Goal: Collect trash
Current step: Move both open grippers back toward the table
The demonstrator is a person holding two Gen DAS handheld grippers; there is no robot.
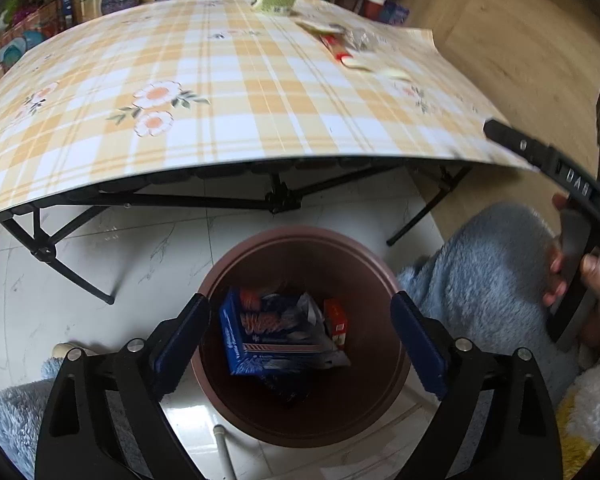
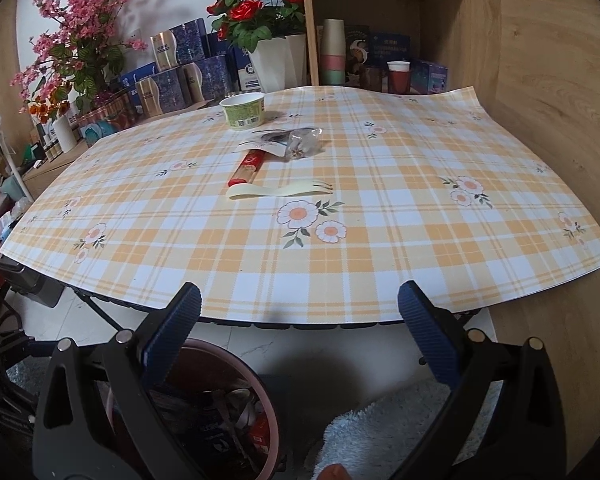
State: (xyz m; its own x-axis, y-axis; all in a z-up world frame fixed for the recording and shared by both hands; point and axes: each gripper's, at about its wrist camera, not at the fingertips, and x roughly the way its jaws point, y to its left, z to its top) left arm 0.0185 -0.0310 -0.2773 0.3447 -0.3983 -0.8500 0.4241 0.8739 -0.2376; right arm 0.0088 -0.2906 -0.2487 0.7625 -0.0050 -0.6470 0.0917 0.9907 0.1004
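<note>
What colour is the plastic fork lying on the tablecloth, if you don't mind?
Pale cream-yellow fork; the right wrist view shows it best.

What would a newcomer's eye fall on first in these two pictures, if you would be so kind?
Probably the yellow plaid tablecloth with its daisies, bearing a small cluster of litter toward its far side: a green paper bowl, a red wrapper and a pale plastic fork. Next, the brown bin on the floor below the table's near edge, with the open left gripper above its blue packaging.

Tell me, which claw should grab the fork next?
Probably right. The right claw is open and faces the fork on the table; the left claw hangs open over the bin.
</note>
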